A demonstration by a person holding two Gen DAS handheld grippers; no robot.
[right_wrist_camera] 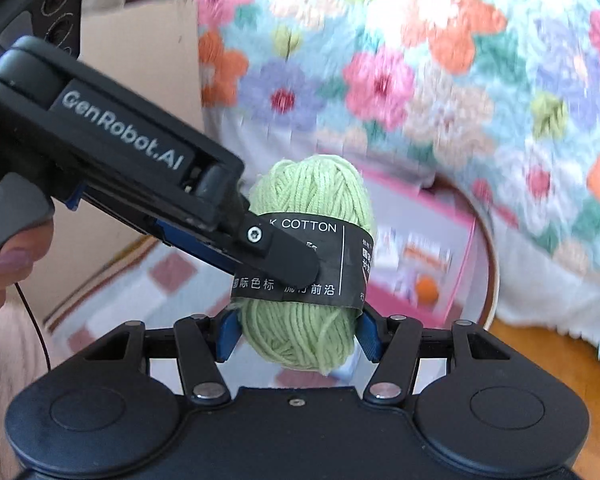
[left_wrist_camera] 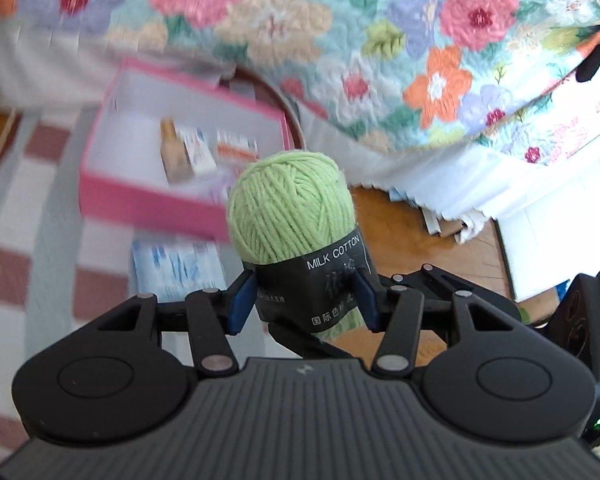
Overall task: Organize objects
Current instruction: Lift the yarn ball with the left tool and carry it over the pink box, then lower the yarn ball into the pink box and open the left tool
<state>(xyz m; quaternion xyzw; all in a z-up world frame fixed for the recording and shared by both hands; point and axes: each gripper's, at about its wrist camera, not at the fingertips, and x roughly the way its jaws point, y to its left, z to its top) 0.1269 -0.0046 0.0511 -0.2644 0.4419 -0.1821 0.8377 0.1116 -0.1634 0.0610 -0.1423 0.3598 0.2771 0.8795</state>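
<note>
Left wrist view: yarn point(left_wrist_camera: 290, 208) clamped in both claws — left claw point(left_wrist_camera: 303, 300), right claw point(right_wrist_camera: 298, 338) — long axis upright; box point(left_wrist_camera: 148, 200) ahead-left.

Light green yarn ball point(left_wrist_camera: 290, 208), black "MILK COTTON" paper band around its middle, upright, held aloft

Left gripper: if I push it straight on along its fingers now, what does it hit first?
Beyond the green yarn ball clamped in the left gripper, the near wall of the open pink box probably comes first, with the floral quilt behind it. Depth is unclear.
</note>
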